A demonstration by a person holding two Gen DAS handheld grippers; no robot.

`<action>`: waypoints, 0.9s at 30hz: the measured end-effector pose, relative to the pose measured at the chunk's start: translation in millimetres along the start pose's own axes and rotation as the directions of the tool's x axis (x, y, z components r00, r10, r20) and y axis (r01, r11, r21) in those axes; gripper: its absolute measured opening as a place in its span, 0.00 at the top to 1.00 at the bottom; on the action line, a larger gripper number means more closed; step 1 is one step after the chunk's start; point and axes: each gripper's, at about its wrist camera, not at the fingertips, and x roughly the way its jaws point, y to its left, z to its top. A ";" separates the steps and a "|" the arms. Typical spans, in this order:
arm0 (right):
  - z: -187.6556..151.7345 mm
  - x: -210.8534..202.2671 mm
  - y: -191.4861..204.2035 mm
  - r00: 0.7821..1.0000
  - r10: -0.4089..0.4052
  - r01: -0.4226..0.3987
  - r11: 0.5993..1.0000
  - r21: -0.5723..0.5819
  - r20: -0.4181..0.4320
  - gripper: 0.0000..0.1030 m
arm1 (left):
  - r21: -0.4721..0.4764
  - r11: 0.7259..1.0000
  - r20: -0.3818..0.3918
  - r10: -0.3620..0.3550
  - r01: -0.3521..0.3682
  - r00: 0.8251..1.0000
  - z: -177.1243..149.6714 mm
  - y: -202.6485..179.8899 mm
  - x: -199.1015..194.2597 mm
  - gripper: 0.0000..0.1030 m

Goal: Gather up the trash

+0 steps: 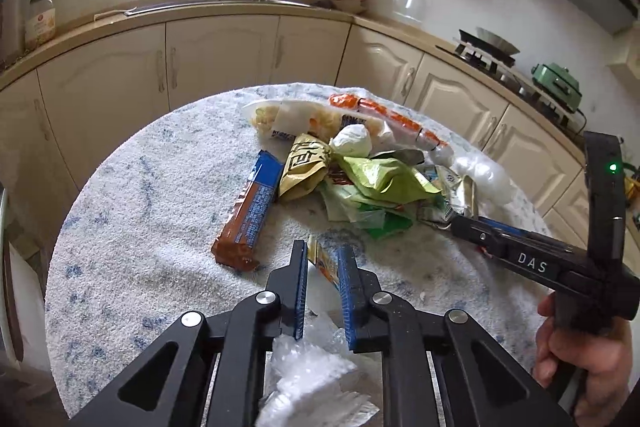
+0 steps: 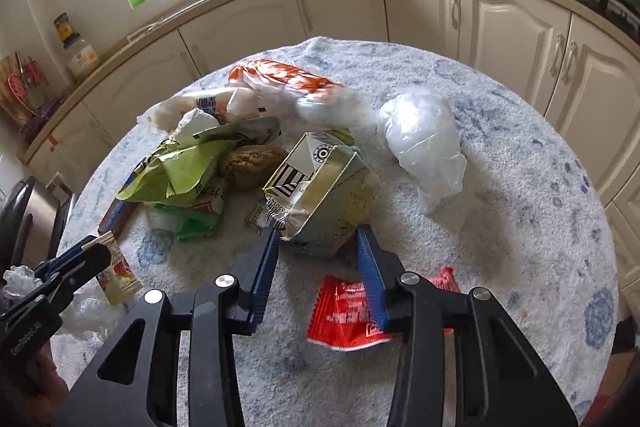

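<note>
Crinkled clear plastic (image 1: 316, 379) lies nearest, bunched under the left claw (image 1: 323, 259), whose blue pads stand narrow and pinch a small yellow and orange packet (image 2: 118, 273) on edge, near the desk's (image 1: 132, 187) near edge. Its print is too small to read.

From the right side the right claw (image 2: 318, 239) reaches in, white letters "DAS" on its black body; a hand (image 1: 584, 359) grips its handle. Its jaws stand partly apart on either side of a crushed carton (image 2: 320, 187) with black stripes and a round black mark, the tips right at the carton's near end; whether the pads press it I cannot tell. A red wrapper (image 2: 348, 311) with white print, unreadable, lies flat beneath this claw.

Most of the trash is heaped at the middle of the round desk, which is covered by a white cloth mottled blue. A brown and blue bar wrapper (image 1: 250, 211) lies on the heap's left side, a tan packet (image 1: 302, 167) with a bold line pattern beside it, then crumpled green bags (image 1: 380, 179). Toward the far edge lie an orange and white bag (image 1: 384, 115) and a white ball of paper (image 1: 352, 141). A clear bag (image 2: 424, 147) sits apart on the right.

Bare cloth runs all along the left and right edges.
</note>
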 end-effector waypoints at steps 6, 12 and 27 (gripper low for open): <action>2.6 0.6 -2.0 0.999 0.044 -0.043 0.998 0.051 -0.001 0.59 | 0.014 1.000 -0.018 0.014 -0.014 1.000 -2.6 -1.7 8.3 0.89; 13.0 3.8 0.0 0.999 -0.009 0.008 0.999 0.047 0.033 0.20 | 0.031 0.999 -0.039 0.033 -0.032 0.999 -2.6 -3.9 17.9 0.77; 12.8 -11.5 -1.8 0.998 0.054 -0.053 0.998 -0.025 0.031 0.78 | 0.028 1.000 -0.021 -0.003 0.003 1.000 -4.5 -3.9 10.4 0.81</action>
